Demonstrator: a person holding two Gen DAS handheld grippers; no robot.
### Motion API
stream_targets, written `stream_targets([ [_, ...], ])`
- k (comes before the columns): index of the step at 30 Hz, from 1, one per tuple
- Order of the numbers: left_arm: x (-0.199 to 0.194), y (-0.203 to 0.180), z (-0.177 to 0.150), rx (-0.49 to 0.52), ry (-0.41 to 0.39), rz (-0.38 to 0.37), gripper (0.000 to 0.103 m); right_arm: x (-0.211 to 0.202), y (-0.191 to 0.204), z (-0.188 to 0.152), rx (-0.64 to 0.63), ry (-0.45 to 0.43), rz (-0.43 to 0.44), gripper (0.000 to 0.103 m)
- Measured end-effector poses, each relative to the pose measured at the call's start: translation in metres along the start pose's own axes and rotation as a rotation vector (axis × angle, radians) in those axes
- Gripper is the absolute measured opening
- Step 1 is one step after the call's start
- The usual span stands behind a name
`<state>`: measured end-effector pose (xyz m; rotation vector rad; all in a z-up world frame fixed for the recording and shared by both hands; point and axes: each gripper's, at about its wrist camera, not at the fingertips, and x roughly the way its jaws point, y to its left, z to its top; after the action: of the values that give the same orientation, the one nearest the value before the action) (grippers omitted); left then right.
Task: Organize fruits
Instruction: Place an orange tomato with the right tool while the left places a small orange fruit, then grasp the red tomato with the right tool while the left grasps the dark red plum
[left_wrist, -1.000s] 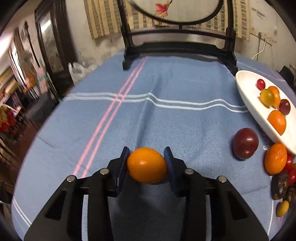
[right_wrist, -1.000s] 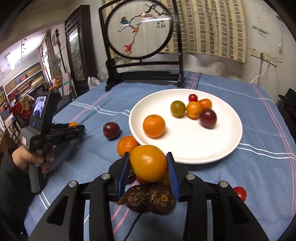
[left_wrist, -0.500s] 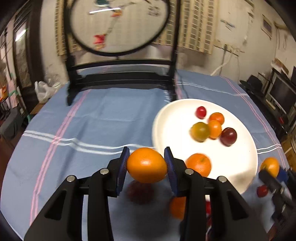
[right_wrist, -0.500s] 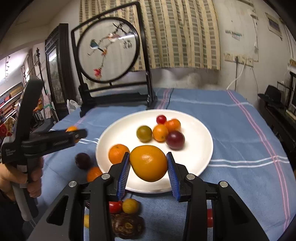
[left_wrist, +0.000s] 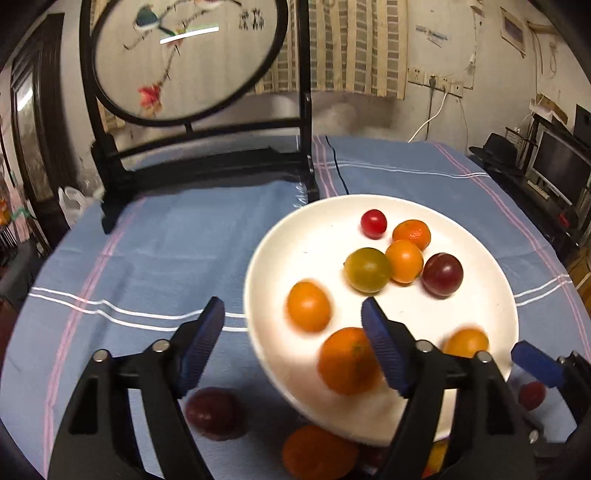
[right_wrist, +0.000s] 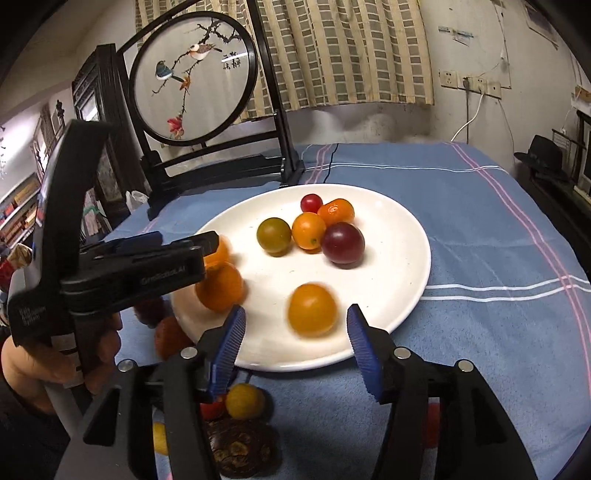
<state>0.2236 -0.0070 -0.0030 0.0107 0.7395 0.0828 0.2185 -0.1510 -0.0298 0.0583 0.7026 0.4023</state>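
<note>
Over the white plate (right_wrist: 399, 295), your right gripper (right_wrist: 295, 341) and left gripper (left_wrist: 291, 339) have just been opening; both fingers' pairs stand spread, empty. Each released orange (right_wrist: 312, 310) lies on the plate just ahead, while loose fruit, a plum (left_wrist: 212, 411) included, waits on the worktop (left_wrist: 166, 240) below your left.

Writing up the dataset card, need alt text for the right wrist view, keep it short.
The open right hand-held gripper hovers over the near edge of a white plate on a blue striped tablecloth, a blurred orange fruit lying free between its jaws. Farther back sit five small fruits; the left hand-held gripper reaches in from the left.
</note>
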Motion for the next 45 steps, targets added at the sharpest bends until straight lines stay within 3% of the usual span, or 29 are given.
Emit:
stream_targets([
  [4, -0.020, 0.017, -0.007, -0.044, -0.018, -0.007, 0.090, -0.006, -0.002, -0.002, 0.004, 0.000, -0.007, 0.068],
  [12, -0.050, 0.056, -0.047, -0.050, -0.036, 0.075, 0.095, -0.026, -0.017, 0.002, 0.033, -0.025, -0.036, 0.074],
  [16, -0.046, 0.071, -0.061, -0.092, 0.030, 0.047, 0.096, -0.039, -0.026, 0.004, -0.007, 0.002, -0.091, 0.083],
  [20, -0.039, 0.078, -0.061, -0.136, 0.068, 0.010, 0.096, -0.047, -0.041, -0.005, -0.058, 0.060, -0.170, 0.084],
  [25, -0.038, 0.077, -0.064, -0.143, 0.100, -0.027, 0.096, -0.036, -0.061, -0.018, -0.027, 0.149, -0.224, 0.083],
  [27, -0.038, 0.074, -0.063, -0.141, 0.109, -0.039, 0.096, -0.028, -0.059, -0.022, -0.039, 0.176, -0.219, 0.082],
  [30, -0.039, 0.073, -0.064, -0.135, 0.110, -0.045, 0.096, -0.014, -0.055, -0.027, -0.056, 0.225, -0.221, 0.062],
  [32, -0.040, 0.072, -0.063, -0.127, 0.111, -0.043, 0.096, -0.004, -0.054, -0.032, -0.058, 0.259, -0.219, 0.031],
  [36, -0.037, 0.073, -0.064, -0.103, 0.122, -0.020, 0.096, -0.001, -0.050, -0.035, -0.071, 0.255, -0.228, 0.031],
  [41, -0.031, 0.082, -0.063, -0.079, 0.106, 0.066, 0.096, -0.021, -0.043, -0.027, -0.048, 0.154, -0.118, 0.031],
  [45, -0.021, 0.081, -0.064, -0.066, 0.117, 0.083, 0.094, -0.024, -0.031, -0.027, -0.087, 0.156, -0.102, 0.031],
])
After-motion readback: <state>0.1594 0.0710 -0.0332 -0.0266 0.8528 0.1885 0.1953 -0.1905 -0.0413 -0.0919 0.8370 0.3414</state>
